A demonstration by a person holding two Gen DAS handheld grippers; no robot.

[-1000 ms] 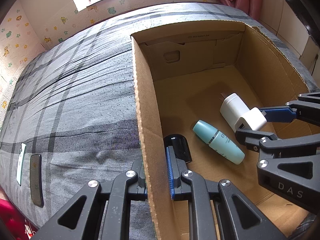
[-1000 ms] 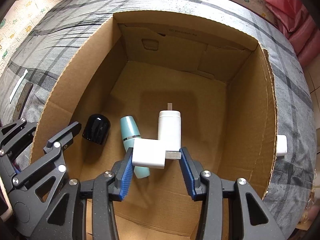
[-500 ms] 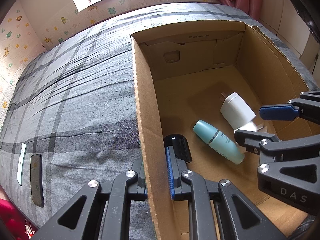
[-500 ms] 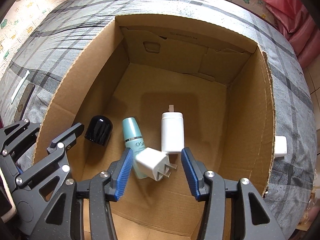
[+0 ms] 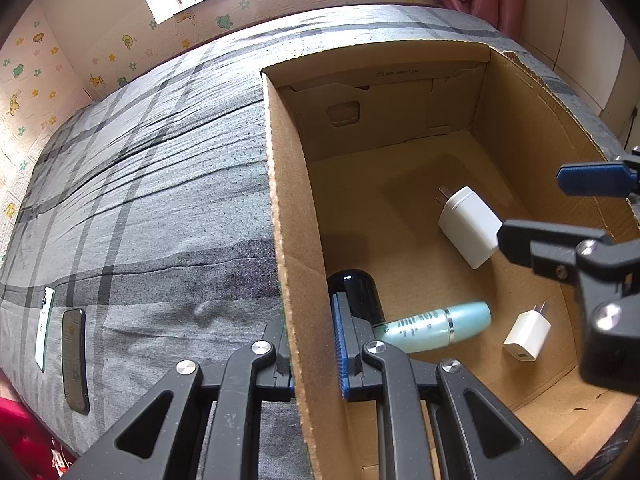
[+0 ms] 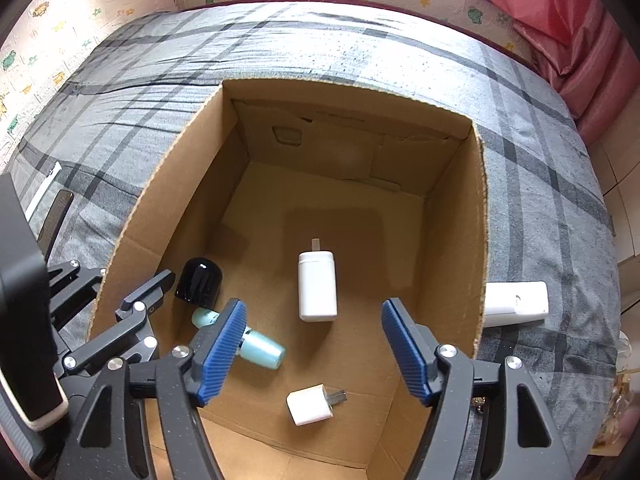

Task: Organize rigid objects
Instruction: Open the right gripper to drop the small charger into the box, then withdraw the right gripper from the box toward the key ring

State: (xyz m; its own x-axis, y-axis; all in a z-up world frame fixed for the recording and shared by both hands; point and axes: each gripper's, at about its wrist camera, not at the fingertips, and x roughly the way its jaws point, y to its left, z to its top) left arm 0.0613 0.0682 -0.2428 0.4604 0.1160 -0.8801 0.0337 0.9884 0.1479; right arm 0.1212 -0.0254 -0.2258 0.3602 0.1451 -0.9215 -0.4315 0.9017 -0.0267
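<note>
Only rightward: white remote (image 6: 515, 304) outside box (image 6: 480, 216).

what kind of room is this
Most likely a bedroom, perhaps a child's. The cardboard box sits on a bed covered in a grey plaid sheet, the wall has cartoon animal wallpaper, and a pink curtain hangs by the window.

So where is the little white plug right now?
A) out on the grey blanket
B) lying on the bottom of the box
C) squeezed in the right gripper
B: the little white plug lies loose on the box floor, below the open right gripper.
</note>
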